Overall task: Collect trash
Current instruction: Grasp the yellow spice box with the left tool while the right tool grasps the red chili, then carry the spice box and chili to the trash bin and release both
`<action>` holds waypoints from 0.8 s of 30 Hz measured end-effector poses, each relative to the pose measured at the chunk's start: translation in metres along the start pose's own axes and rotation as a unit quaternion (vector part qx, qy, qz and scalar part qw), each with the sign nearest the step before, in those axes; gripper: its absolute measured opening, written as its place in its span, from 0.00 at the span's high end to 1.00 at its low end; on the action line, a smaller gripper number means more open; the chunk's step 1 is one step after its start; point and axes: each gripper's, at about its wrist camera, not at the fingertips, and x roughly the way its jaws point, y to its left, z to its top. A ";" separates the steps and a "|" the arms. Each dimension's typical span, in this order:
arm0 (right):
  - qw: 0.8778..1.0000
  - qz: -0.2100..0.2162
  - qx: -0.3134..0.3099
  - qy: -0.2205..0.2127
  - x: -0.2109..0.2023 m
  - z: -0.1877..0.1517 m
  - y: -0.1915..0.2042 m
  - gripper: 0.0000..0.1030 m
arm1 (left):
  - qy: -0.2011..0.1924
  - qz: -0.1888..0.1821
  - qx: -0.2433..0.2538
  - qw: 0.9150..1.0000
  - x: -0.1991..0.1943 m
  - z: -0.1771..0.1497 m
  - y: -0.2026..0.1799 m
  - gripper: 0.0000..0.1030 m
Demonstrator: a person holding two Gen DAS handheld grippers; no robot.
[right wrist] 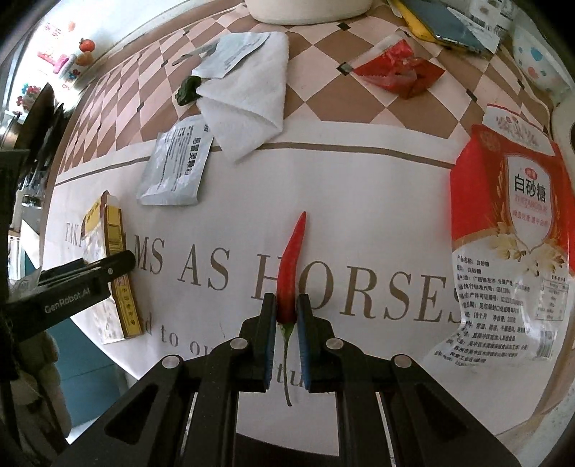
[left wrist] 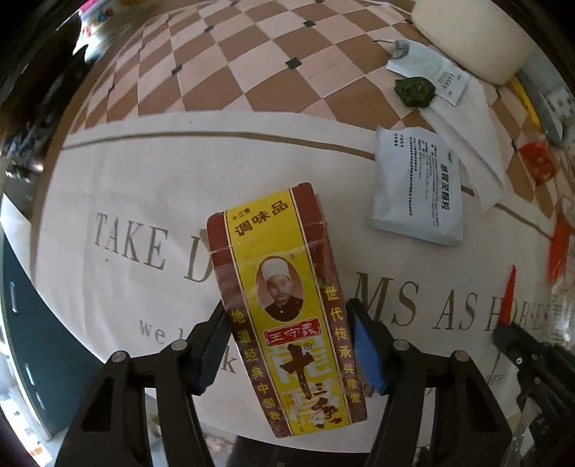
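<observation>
My left gripper (left wrist: 287, 316) is shut on a yellow and red spice box (left wrist: 280, 287), held above the white tablecloth with grey lettering (left wrist: 143, 186). The box also shows in the right wrist view (right wrist: 115, 251), with the left gripper (right wrist: 118, 264) on it. My right gripper (right wrist: 286, 301) is shut on a red chili pepper (right wrist: 293, 258), its tip pointing away and its green stem trailing back between the fingers. The chili also shows at the right of the left wrist view (left wrist: 508, 294).
On the table lie a white medicine sachet (right wrist: 176, 165), a white napkin (right wrist: 251, 107), a second sachet (right wrist: 233, 54), a dark green lump (right wrist: 187, 91), a torn red wrapper (right wrist: 402, 68) and a red and white sugar bag (right wrist: 510, 233). A cream pot (left wrist: 474, 32) stands at the back.
</observation>
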 end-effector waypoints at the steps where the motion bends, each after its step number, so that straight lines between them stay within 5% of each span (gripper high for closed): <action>1: 1.000 -0.003 -0.002 -0.001 -0.001 0.000 0.001 0.88 | -0.004 0.005 0.004 1.000 -0.002 -0.002 -0.002 0.42; 9: 1.000 -0.007 0.000 -0.008 0.017 -0.012 0.000 0.89 | -0.068 0.025 0.023 0.997 -0.043 -0.027 -0.013 0.42; 15: 0.999 0.017 -0.010 -0.043 -0.007 -0.028 0.023 0.89 | -0.120 0.012 0.019 0.993 -0.092 -0.044 0.002 0.42; 24: 0.994 0.043 -0.044 -0.092 -0.049 -0.071 0.101 0.89 | -0.177 -0.013 -0.012 0.984 -0.129 -0.097 0.100 0.42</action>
